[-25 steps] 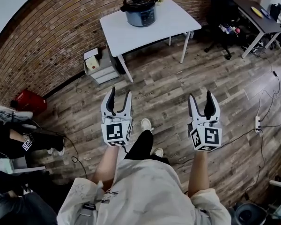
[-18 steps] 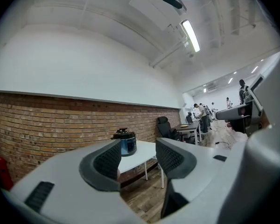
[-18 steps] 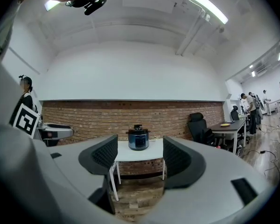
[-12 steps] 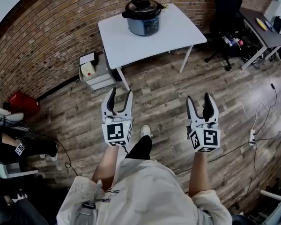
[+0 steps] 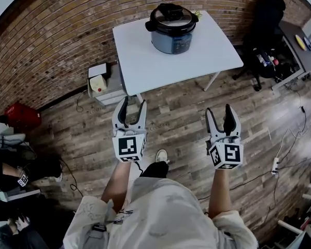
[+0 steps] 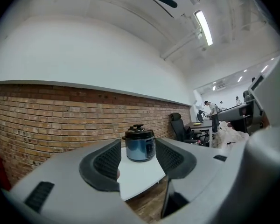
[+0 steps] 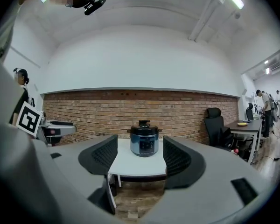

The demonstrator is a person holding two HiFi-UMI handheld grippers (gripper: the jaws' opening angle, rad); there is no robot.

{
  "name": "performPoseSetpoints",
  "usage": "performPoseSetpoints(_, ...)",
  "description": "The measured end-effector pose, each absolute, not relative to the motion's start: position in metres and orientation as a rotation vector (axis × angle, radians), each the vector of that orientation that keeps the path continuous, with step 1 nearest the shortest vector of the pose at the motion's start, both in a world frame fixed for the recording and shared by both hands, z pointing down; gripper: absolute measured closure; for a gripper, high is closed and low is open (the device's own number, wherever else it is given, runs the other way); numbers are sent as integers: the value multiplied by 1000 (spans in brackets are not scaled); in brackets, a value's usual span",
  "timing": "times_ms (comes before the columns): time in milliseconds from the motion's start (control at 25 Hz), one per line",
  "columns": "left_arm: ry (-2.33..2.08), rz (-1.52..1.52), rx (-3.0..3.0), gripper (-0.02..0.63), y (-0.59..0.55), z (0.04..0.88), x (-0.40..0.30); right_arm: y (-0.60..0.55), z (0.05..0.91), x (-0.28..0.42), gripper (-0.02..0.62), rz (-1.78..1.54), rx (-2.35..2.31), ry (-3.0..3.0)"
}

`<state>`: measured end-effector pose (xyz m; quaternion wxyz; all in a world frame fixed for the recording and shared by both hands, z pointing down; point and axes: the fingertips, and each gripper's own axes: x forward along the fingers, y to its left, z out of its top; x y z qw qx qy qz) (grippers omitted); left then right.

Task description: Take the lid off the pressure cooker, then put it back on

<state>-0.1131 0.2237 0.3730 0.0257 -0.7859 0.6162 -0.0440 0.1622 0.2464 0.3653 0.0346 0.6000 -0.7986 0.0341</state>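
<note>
A white table (image 5: 145, 61) stands ahead of both grippers, well apart from them, on a wood-plank floor (image 5: 186, 113). On the table's far side, ahead and between the left gripper (image 5: 133, 104) and the right gripper (image 5: 219, 112), sits the cooker (image 5: 172, 35), its lid (image 5: 171, 14) on. On the floor are a white cabinet (image 5: 101, 79) beside the table, ahead of the left gripper, and a red crate (image 5: 20, 115) far to its left. A black chair (image 5: 267, 35) is ahead and right of the right gripper, and a power strip (image 5: 274, 165) lies to that gripper's right.

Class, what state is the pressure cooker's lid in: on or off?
On. The black lid sits level on the pressure cooker, knob up, closing its top, on the white table.
</note>
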Motion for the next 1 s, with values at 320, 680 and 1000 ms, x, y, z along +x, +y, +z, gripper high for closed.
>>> performPoseSetpoints(320, 1929, -84, -2455, 359, 157, 380, -139, 177, 364, 125, 281, 79, 1790, -2441)
performPoseSetpoints(680, 1960, -60, -2438, 359, 118, 380, -153, 129, 356, 113, 281, 28, 1764, -2460)
performPoseSetpoints(1000, 2030, -85, -2379, 359, 69, 384, -158, 61, 360, 113, 281, 23, 1709, -2538)
